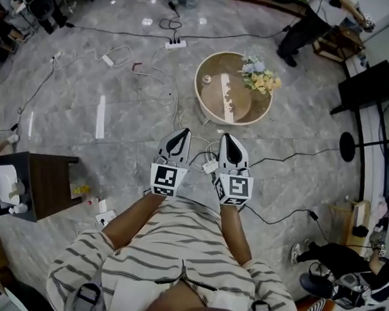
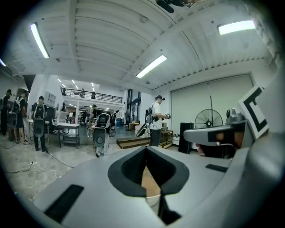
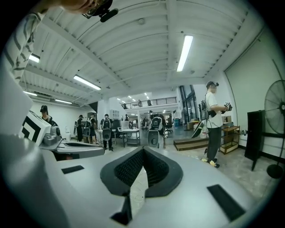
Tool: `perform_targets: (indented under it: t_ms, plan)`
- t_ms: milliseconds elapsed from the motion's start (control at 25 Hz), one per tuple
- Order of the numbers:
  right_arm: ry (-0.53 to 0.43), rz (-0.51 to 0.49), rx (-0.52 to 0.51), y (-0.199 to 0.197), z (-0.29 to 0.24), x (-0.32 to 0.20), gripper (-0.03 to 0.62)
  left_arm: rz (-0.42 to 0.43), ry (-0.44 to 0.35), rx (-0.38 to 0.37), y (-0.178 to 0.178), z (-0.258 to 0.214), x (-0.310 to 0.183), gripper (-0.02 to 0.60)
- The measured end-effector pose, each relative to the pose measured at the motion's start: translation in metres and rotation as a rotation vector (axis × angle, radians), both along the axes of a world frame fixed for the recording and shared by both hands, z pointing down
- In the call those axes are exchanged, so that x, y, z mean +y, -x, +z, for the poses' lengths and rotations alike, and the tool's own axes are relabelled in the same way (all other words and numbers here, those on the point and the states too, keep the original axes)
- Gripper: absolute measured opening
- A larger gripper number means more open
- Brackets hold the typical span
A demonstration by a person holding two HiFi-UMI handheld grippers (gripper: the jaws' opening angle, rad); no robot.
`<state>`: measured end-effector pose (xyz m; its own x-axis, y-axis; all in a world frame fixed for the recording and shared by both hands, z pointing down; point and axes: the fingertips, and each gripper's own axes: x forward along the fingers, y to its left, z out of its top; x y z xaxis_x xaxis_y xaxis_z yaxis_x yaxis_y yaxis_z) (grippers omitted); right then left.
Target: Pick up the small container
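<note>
In the head view I hold both grippers close to my chest, side by side, pointing forward over the marble floor. The left gripper (image 1: 180, 134) and the right gripper (image 1: 226, 138) are both shut with nothing between their jaws. Ahead of them stands a round wooden table (image 1: 210, 104) with a bunch of flowers (image 1: 259, 77), a notched wooden board (image 1: 228, 98) and a small pale object (image 1: 207, 80) that may be the small container. In the left gripper view the left gripper (image 2: 145, 148) looks across a hall, as does the right gripper (image 3: 143, 149) in its own view.
White cables and a power strip (image 1: 175, 44) lie on the floor between me and the table. A dark side table (image 1: 50, 183) stands at the left. A black panel (image 1: 372, 84), a fan stand (image 1: 348, 146) and people (image 1: 304, 28) are at the right.
</note>
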<state>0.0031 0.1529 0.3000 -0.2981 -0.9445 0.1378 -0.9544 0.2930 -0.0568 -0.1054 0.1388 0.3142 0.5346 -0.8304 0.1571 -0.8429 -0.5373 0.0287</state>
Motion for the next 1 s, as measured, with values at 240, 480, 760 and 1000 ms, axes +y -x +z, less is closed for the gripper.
perform_targets:
  t_ms: [240, 480, 760, 1000]
  plan:
    - [0.009, 0.058, -0.002, 0.001, -0.002, -0.081, 0.009, 0.071, 0.018, -0.02, 0.001, -0.001, -0.08, 0.0]
    - [0.034, 0.077, 0.002, 0.001, 0.005, -0.124, 0.009, 0.094, 0.038, -0.05, -0.002, 0.007, -0.125, 0.0]
    - [0.086, 0.068, -0.024, -0.023, 0.038, -0.164, 0.009, 0.048, 0.097, -0.098, -0.024, 0.044, -0.173, 0.0]
    - [0.1, 0.039, -0.042, -0.05, 0.061, -0.21, 0.009, 0.008, 0.128, -0.104, -0.048, 0.071, -0.215, 0.0]
